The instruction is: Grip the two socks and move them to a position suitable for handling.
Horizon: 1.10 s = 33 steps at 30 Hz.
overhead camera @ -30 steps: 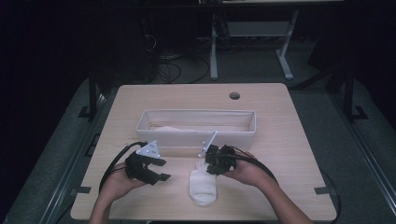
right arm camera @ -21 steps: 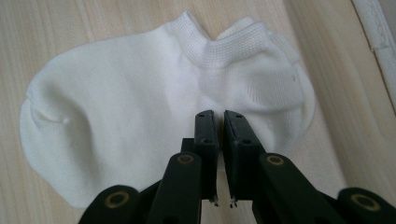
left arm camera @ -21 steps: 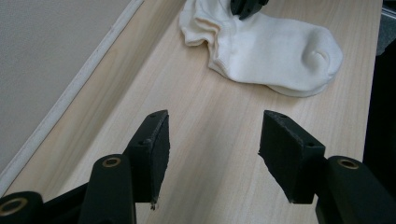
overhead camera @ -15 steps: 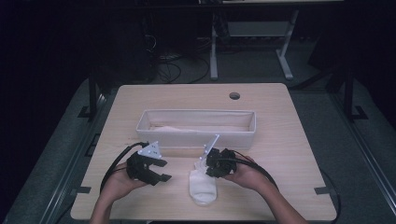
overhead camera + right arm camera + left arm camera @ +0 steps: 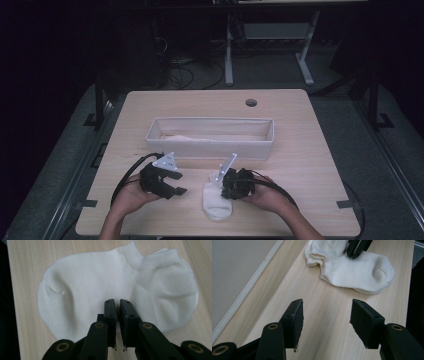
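The right gripper (image 5: 226,186) sits just right of centre in the lower part of the high view, its jaws clenched almost together with nothing visibly pinched between them; in the right gripper view the fingertips (image 5: 110,305) stand over the middle of the white socks (image 5: 110,285), and whether they press the cloth cannot be told. Against the picture from a second ago this gripper has come slightly lower and closer onto the socks, which suggests a pressing or holding-down step rather than a lift. The left gripper (image 5: 172,184), left of centre in the same lower band, is released: the left gripper view shows its jaws well apart over bare wood, and it has barely moved since the earlier pictures. The socks (image 5: 217,201) lie flat on the table (image 5: 310,150) near its lower edge, between the two grippers but nearer the right one; they look like a stacked pair, cuffs toward the upper right of the right gripper view. In the left gripper view they lie at the upper centre (image 5: 352,267), well ahead of the open jaws. Beyond them, mid-frame in the high view, stands a long fabric bin (image 5: 210,145), a likely destination.
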{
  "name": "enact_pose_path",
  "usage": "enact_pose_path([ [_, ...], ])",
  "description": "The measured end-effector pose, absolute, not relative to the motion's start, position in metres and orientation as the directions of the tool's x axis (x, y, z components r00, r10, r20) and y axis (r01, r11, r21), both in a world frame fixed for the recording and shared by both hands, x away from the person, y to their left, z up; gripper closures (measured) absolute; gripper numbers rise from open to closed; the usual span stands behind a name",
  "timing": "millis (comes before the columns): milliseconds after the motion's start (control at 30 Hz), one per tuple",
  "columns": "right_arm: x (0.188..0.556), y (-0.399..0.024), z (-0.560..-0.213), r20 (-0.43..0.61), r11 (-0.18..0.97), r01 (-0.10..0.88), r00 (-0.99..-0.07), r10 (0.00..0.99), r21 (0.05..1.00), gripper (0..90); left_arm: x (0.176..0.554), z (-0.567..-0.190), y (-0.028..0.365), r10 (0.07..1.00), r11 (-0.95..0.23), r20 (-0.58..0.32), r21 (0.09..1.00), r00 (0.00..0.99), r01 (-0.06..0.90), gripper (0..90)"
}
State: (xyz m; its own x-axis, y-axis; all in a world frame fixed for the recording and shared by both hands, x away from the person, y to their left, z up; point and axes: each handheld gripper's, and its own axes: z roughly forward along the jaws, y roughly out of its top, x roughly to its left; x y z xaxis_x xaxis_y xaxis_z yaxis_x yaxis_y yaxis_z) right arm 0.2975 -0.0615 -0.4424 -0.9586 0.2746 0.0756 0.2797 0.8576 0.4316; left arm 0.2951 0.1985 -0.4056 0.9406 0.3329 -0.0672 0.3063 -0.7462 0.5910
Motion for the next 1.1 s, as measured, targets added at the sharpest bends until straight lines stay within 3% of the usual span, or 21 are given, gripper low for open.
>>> enact_pose_path([
  [367, 0.279, -0.077, -0.442, 0.069, 0.835, 0.280, -0.957, 0.282, 0.473, 82.3, 0.294, -0.409, 0.174, 0.266, -0.774, -0.065, 0.580, 0.962, 0.253, 47.6],
  [433, 0.281, -0.084, -0.437, 0.072, 0.799, 0.300, -0.948, 0.309, 0.521, 82.7, 0.294, -0.408, 0.168, 0.252, -0.779, -0.066, 0.578, 0.965, 0.243, 48.0],
  [667, 0.291, -0.088, -0.445, 0.058, 0.782, 0.342, -0.929, 0.367, 0.521, 84.4, 0.295, -0.413, 0.155, 0.234, -0.786, -0.076, 0.573, 0.969, 0.234, 48.9],
  [1100, 0.276, -0.102, -0.434, 0.065, 0.775, 0.290, -0.949, 0.308, 0.562, 78.4, 0.302, -0.418, 0.128, 0.194, -0.799, -0.094, 0.563, 0.976, 0.213, 58.9],
])
